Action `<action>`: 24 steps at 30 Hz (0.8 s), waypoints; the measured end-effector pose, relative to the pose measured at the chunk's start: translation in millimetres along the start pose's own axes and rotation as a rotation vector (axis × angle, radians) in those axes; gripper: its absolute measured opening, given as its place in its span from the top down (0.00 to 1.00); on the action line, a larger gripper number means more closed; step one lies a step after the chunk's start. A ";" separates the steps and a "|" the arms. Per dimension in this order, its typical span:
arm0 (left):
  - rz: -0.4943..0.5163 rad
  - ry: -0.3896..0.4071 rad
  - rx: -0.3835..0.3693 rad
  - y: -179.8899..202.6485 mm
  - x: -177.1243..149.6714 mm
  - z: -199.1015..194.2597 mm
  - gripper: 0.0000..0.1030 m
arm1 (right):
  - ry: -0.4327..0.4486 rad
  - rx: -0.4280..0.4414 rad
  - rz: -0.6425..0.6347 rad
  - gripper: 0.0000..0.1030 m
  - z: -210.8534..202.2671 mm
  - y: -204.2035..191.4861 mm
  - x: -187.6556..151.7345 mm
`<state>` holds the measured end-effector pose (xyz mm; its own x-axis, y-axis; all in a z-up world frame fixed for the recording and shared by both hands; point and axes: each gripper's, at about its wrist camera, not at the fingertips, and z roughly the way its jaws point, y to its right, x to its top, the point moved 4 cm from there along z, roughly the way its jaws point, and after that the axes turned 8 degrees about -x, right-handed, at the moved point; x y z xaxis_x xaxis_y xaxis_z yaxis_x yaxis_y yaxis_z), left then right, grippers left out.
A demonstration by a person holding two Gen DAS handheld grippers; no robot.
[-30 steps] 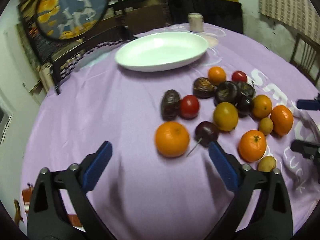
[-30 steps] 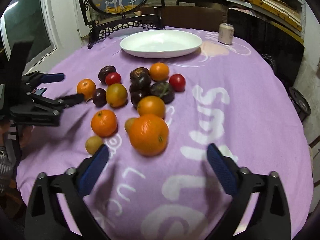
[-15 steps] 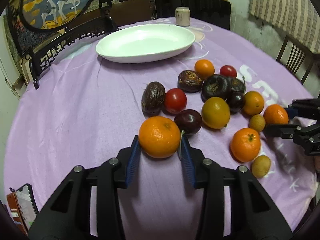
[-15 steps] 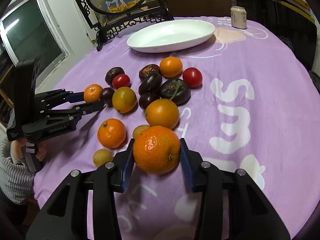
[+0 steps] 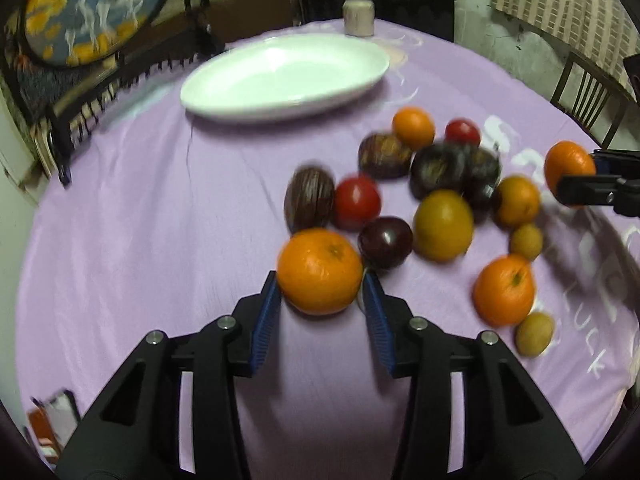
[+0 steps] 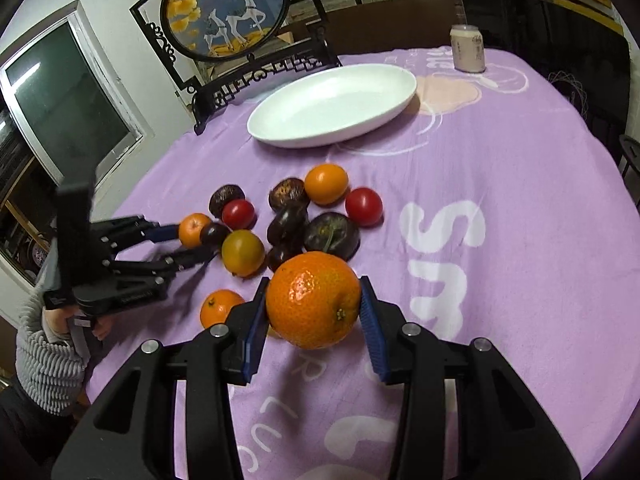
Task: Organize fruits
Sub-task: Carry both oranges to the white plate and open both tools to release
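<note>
Right wrist view: right gripper (image 6: pixel 313 307) jaws clamp 1 orange (image 6: pixel 313 300); left gripper (image 5: pixel 320 280) jaws clamp another (image 5: pixel 320 271). Round skin may slip before reaching the plate (image 6: pixel 396 110).

One orange (image 5: pixel 320 271) is clamped between blue pads, and a bigger, pebbly-skinned orange (image 6: pixel 313 305) is pinched the same way, lifted clear of the cloth. The rest of the fruit is bunched together on the purple tablecloth: red tomatoes (image 6: pixel 363 206), dark wrinkly passion fruits (image 6: pixel 331 235), a greenish-yellow citrus (image 6: pixel 243 253) and a few more oranges. The white oval plate (image 6: pixel 332 106) is set well beyond the pile.
</note>
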<state>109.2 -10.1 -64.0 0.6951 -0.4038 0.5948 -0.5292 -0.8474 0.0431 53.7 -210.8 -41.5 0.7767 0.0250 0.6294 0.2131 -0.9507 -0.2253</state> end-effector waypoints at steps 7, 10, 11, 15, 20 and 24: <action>-0.050 0.069 -0.011 -13.2 2.5 -19.1 0.39 | -0.026 0.012 0.008 0.58 7.6 -1.4 -9.7; -0.043 0.036 -0.107 -3.7 0.9 -11.5 0.61 | -0.025 0.010 0.011 0.58 8.0 -1.0 -10.4; -0.021 0.038 -0.082 1.1 0.3 -10.5 0.61 | -0.025 0.011 0.013 0.58 7.4 -1.0 -10.8; 0.010 0.040 -0.061 7.0 0.8 -5.4 0.61 | -0.025 0.003 0.011 0.58 5.6 1.2 -11.1; 0.002 0.072 -0.055 3.9 2.3 -18.3 0.62 | -0.008 -0.004 0.014 0.58 0.3 3.7 -5.4; -0.008 0.122 -0.042 -6.4 29.5 -38.8 0.62 | 0.021 -0.017 -0.023 0.58 -3.4 -2.2 28.0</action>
<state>114.2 -3.3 -15.6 0.6366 -0.3502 0.6871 -0.5455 -0.8343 0.0802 73.0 -209.1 -20.8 0.7589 0.0401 0.6500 0.2201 -0.9552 -0.1980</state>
